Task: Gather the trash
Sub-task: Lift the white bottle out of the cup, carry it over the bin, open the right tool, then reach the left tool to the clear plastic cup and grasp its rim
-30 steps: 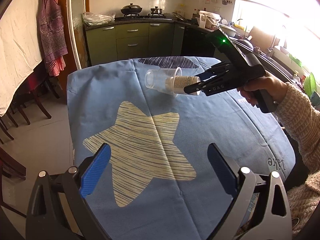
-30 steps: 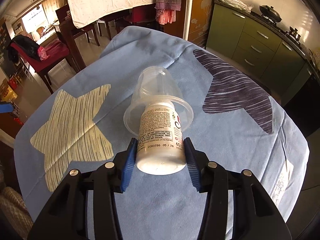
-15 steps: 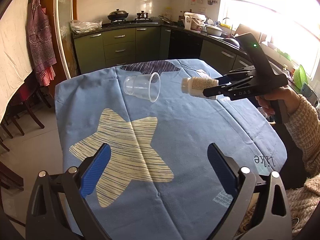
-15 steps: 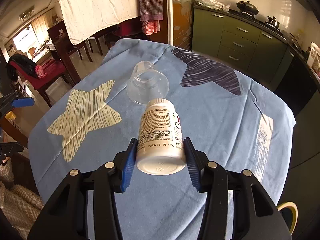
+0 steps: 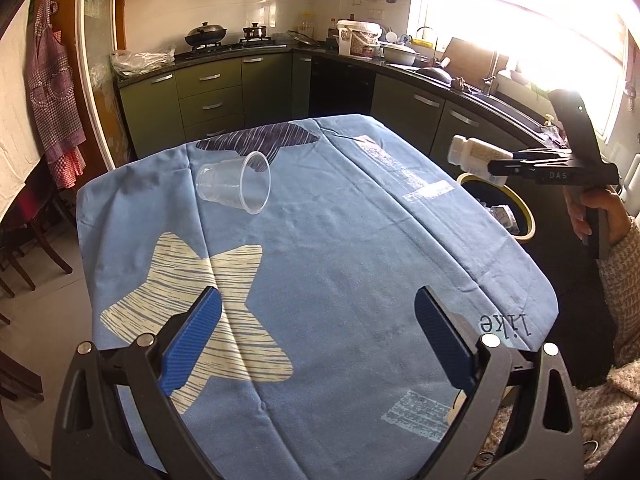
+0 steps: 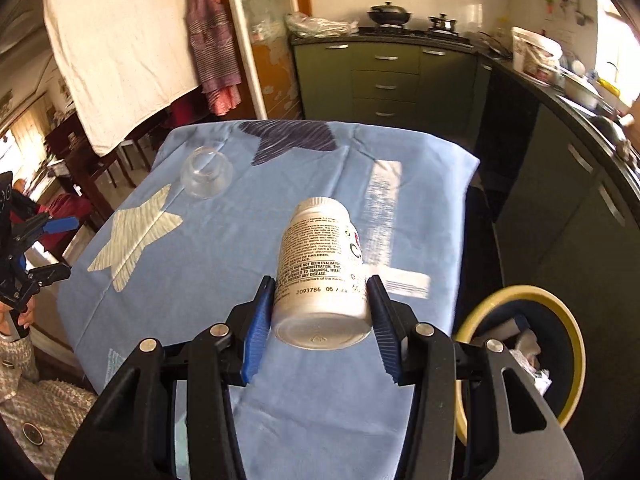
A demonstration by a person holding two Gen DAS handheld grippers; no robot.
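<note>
My right gripper (image 6: 320,316) is shut on a white pill bottle (image 6: 320,276), held in the air near the table's right edge. From the left wrist view the bottle (image 5: 474,156) hangs just above a yellow-rimmed trash bin (image 5: 516,204) beside the table; the right gripper (image 5: 498,168) clamps it sideways. The bin (image 6: 528,344) holds crumpled paper. A clear plastic cup (image 5: 236,186) lies on its side on the blue tablecloth (image 5: 340,260), also seen as a cup (image 6: 206,176) at the far left of the cloth. My left gripper (image 5: 316,340) is open over the near part of the cloth with nothing between its fingers.
Green kitchen cabinets (image 5: 208,100) and a dark counter with a sink (image 5: 472,84) run behind and to the right of the table. Dining chairs (image 6: 80,152) stand off the table's left side. A person's knitted sleeve (image 5: 624,280) is at the right.
The right gripper pulled the bottle out of the cup and carried it right, off the table toward the bin. The cup stayed on the cloth. The left gripper shifted slightly, still open.
</note>
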